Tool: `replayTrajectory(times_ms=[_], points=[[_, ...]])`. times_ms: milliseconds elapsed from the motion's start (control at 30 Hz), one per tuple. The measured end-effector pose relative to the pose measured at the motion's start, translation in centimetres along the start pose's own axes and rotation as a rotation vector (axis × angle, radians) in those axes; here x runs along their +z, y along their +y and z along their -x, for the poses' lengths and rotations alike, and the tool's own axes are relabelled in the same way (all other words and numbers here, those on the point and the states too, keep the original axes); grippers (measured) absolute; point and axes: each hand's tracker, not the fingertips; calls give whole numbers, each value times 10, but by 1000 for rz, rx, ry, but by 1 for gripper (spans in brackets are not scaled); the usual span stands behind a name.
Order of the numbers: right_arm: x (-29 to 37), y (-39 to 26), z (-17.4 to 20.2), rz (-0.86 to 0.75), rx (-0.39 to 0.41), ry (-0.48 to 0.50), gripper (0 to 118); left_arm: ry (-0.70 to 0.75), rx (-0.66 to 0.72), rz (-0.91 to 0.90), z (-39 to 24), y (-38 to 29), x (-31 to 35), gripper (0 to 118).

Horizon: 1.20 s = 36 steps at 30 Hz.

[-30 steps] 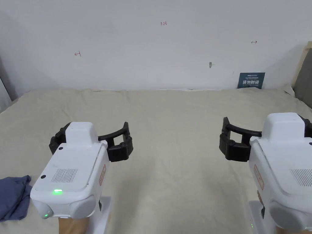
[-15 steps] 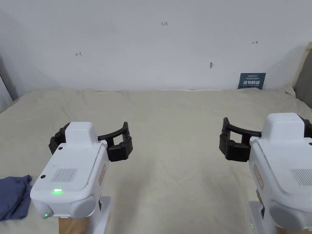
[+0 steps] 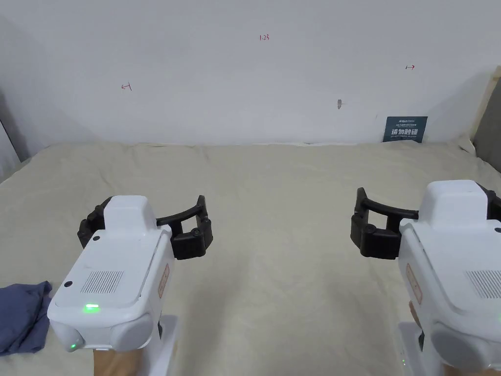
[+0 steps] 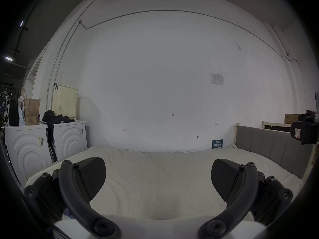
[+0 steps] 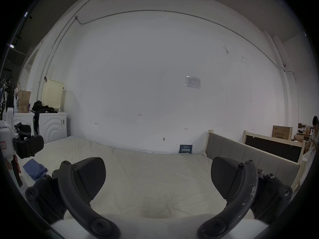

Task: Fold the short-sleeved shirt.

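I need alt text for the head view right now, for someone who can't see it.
Two handheld grippers, left gripper and right gripper, hover open and empty over a beige bedsheet. A crumpled blue shirt lies at the sheet's near left edge, beside the left gripper, with a white wall behind.

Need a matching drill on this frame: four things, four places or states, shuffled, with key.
1. shirt
2. left gripper
3. sign
4. bed

a. against the wall, far right
b. covered in a cream sheet
c. crumpled, near left edge
d. open, holding nothing

Pairs: 1-c, 2-d, 3-a, 4-b
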Motion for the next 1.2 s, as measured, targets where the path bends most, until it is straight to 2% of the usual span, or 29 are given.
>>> replayTrajectory(times_ms=[867,967,1033,1067,1167,1200], points=[[-6,-1,-3,46,-13,-2,118,-9,2,7,0,-1,-2,118],[-10,3,-1,132,-52,-28,118,-12,7,8,1,-1,-1,118],[-16,5,1,244,-94,-67,118,-14,9,9,2,-1,-1,118],[-17,4,2,295,-124,-85,118,-14,11,9,2,-1,-1,118],[-23,-2,-3,410,-251,-51,118,-17,15,11,4,-1,0,118],[-24,-4,-3,437,-286,-72,118,-17,16,12,4,-1,1,118]])
